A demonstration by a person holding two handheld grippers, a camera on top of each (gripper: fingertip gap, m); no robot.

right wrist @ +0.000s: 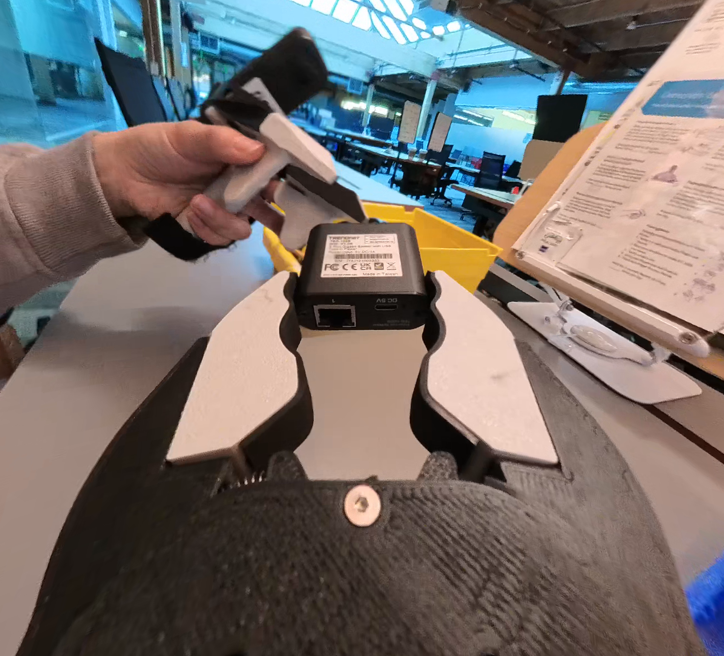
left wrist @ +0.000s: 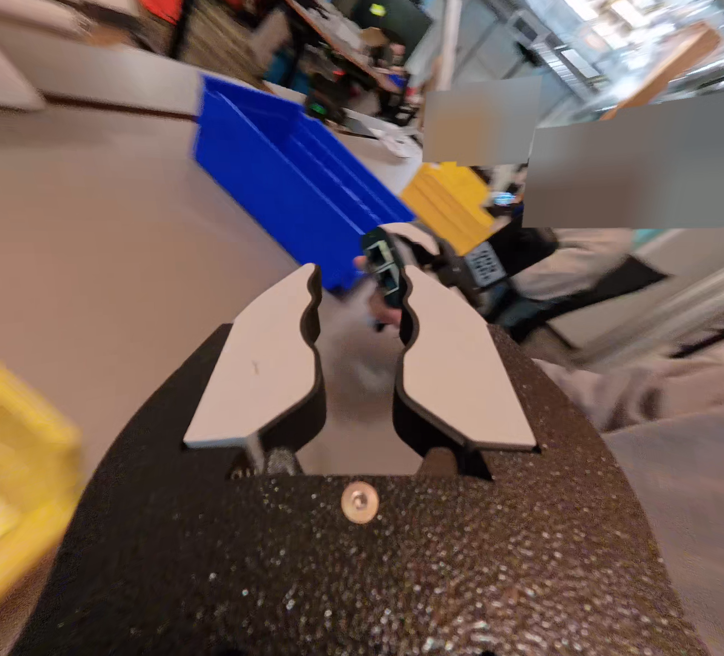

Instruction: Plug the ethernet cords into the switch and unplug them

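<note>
Right gripper [right wrist: 362, 298], nearest the lens, clamps the black switch [right wrist: 360, 276] by its two sides, lifted above the grey table [right wrist: 117, 323]; one network port and a small power socket face back toward the camera. No cords are visible in either view. Left gripper [left wrist: 360, 284], held by a hand [right wrist: 172, 182], hovers beyond the switch on its far side, jaws partly parted and empty. In the left wrist view the switch's [left wrist: 383, 265] two-port face lies straight ahead, stacked upright. Blue bin [left wrist: 282, 167] and yellow bin [right wrist: 446, 241] stand behind.
</note>
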